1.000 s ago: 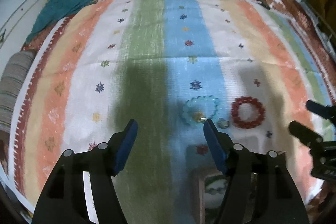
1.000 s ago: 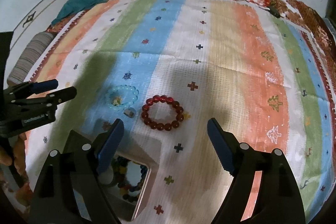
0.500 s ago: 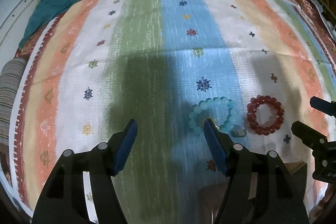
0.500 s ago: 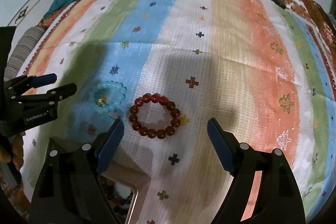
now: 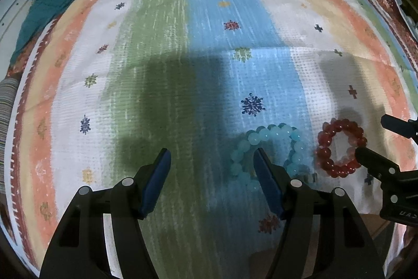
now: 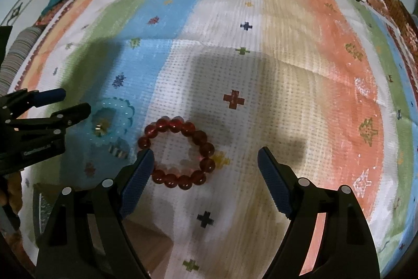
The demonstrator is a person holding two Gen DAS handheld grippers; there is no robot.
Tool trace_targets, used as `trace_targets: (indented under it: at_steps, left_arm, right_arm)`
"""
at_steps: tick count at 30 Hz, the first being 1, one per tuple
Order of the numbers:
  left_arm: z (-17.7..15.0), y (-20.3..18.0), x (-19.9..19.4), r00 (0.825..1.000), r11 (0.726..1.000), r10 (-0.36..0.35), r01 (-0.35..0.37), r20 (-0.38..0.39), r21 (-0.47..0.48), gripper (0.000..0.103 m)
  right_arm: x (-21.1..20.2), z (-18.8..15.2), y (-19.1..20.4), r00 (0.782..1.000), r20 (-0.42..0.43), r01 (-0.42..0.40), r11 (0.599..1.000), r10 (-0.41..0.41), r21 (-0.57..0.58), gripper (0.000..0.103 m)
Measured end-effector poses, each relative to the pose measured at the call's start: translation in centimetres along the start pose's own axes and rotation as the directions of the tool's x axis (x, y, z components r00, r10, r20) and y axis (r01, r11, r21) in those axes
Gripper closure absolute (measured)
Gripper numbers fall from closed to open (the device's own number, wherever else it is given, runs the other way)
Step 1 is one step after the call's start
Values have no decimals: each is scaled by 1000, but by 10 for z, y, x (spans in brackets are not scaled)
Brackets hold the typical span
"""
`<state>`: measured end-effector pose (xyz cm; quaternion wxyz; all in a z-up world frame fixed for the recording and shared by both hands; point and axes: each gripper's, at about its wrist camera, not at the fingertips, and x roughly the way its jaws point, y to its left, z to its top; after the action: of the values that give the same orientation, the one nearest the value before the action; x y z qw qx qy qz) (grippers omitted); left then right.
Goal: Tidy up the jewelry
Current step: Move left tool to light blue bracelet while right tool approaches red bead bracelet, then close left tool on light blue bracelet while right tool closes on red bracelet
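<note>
You are holding both grippers wide apart, gripping nothing: your left gripper (image 5: 211, 157) is hovering beside the aqua bracelet (image 5: 271, 151), your right gripper (image 6: 205, 157) over the red bracelet (image 6: 176, 152) on the striped cloth (image 6: 287, 69).

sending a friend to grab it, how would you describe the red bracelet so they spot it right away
On the striped bedspread, look at the white band beside the blue stripe. The red bracelet lies flat there, a ring of dark glossy beads. Its neighbour, the pale blue bracelet, sits on the blue stripe.
</note>
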<state>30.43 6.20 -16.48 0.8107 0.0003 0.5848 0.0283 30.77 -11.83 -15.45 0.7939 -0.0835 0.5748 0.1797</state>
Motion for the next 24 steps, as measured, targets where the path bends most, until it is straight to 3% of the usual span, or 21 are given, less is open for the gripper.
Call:
trace_targets:
  at_steps: [11,17,20,23,24]
  left_arm:
    - [1,-2,21,999,1000,8,-7,-31,24,35]
    - [1,-2,21,1000,1000,2,-1,-26,21,36]
    - [0,3,20,1000,1000,3,-2,-26,10,46]
    - [-1,9,19,1000,1000,6,-7,-31,-21,66]
    - [-1,13,18,999,999,5,-6,-32,-31,75]
  right_arm:
    - [22,3,-4,999,-43,4,1000,-4,13,21]
    - [27,4,5,998,-46,44,999,-45,-26,21]
    - [27,4,5,998,-46,42,999,-44,-29,22]
    - [26,3,3,998,-46,47,999,-48,-25,26]
    - [25,4,1,998,-42,51,998,-51,-22,32]
